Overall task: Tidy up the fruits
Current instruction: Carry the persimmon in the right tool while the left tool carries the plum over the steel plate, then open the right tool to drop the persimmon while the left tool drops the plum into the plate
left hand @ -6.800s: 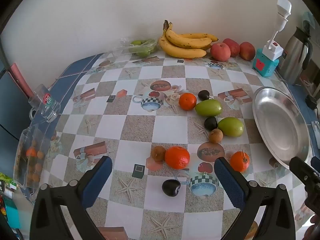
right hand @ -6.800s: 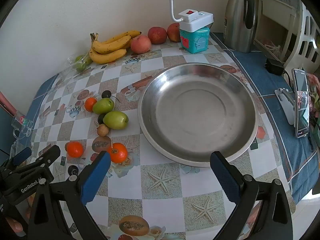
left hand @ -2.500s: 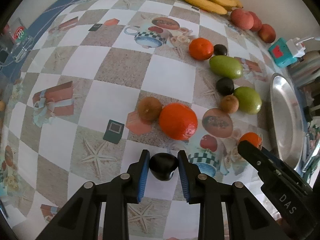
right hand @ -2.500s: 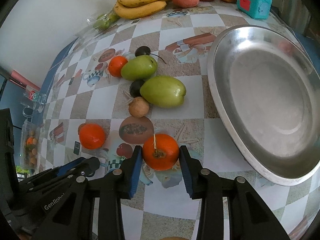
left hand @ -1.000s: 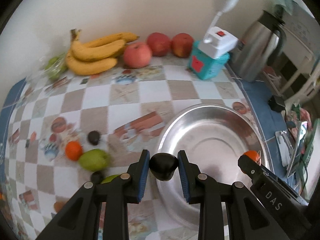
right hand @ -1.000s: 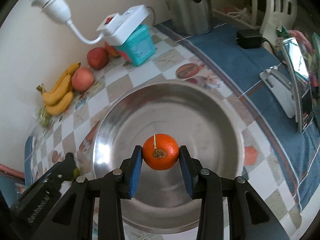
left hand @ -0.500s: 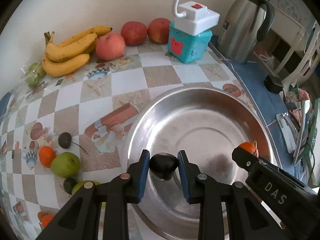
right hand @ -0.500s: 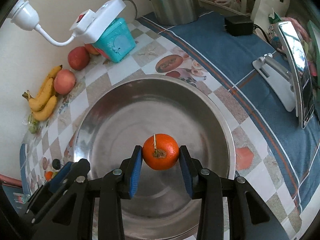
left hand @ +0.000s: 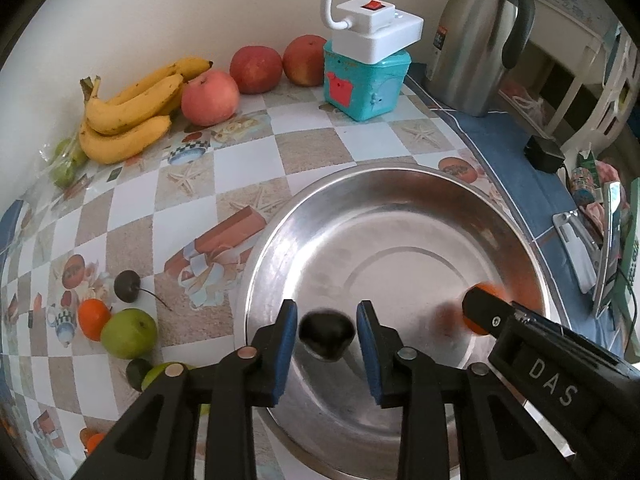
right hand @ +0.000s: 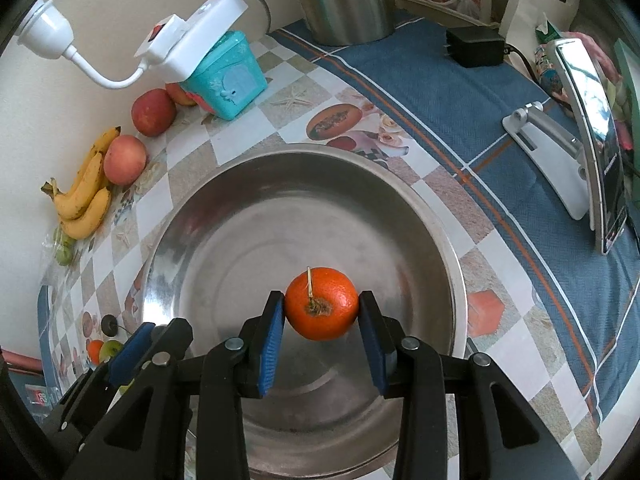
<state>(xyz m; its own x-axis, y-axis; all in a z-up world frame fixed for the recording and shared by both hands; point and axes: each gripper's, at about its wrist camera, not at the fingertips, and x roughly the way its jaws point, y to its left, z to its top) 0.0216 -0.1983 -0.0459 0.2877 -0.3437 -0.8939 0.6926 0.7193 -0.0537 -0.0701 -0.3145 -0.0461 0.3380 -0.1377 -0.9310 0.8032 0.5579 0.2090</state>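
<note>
Checkered oilcloth covers your surface point(left hand: 248, 152) against a cream wall. Over the steel bowl point(right hand: 400, 208), your left gripper point(left hand: 327, 334) has just been opening, its fingers clear of the dark fruit point(left hand: 326, 330) between them; your right gripper point(right hand: 322, 312) clamps the orange point(right hand: 322, 304).

Both wrist cameras look steeply down along their fingers, close above the steel dish point(left hand: 400, 184) point(right hand: 304, 160), which both views share.

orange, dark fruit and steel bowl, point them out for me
orange point(right hand: 322, 304), right wrist view, front face by the stem.
dark fruit point(left hand: 327, 330), left wrist view, its middle.
steel bowl point(right hand: 280, 216), right wrist view, bare inner wall.
</note>
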